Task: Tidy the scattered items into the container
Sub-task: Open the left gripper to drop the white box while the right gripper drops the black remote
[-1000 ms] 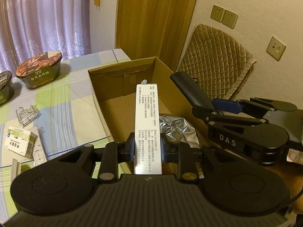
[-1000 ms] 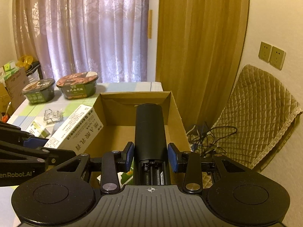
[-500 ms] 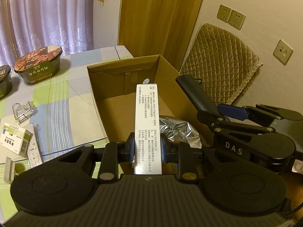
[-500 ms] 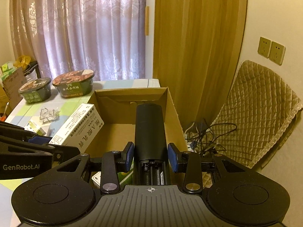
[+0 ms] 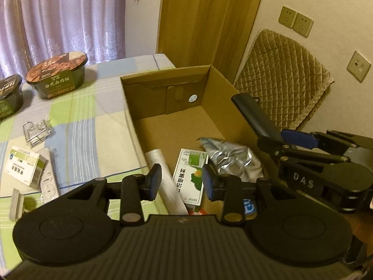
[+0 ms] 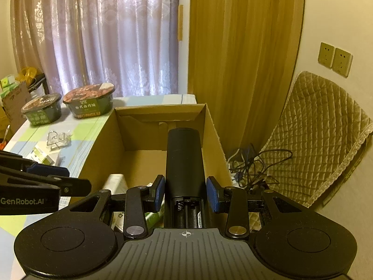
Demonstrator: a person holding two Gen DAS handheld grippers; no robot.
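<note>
Left gripper (image 5: 181, 182): open, empty, above box (image 5: 223, 98). Right gripper (image 6: 185, 193): parted around remote (image 6: 184, 163), contact unclear.

- Left matte black plastic two-finger gripper (image 5: 181, 183): ribbed centre housing, round discs on both sides, silver pivot screws, blue-faced fingers (image 5: 154, 182).
- Right matte black plastic two-finger gripper (image 6: 185, 193): same build, white crosshair mark on ribbed housing, blue pads.
- Side markings: white "DAS" on right unit; white "GenRobot.AI" on left unit.
</note>
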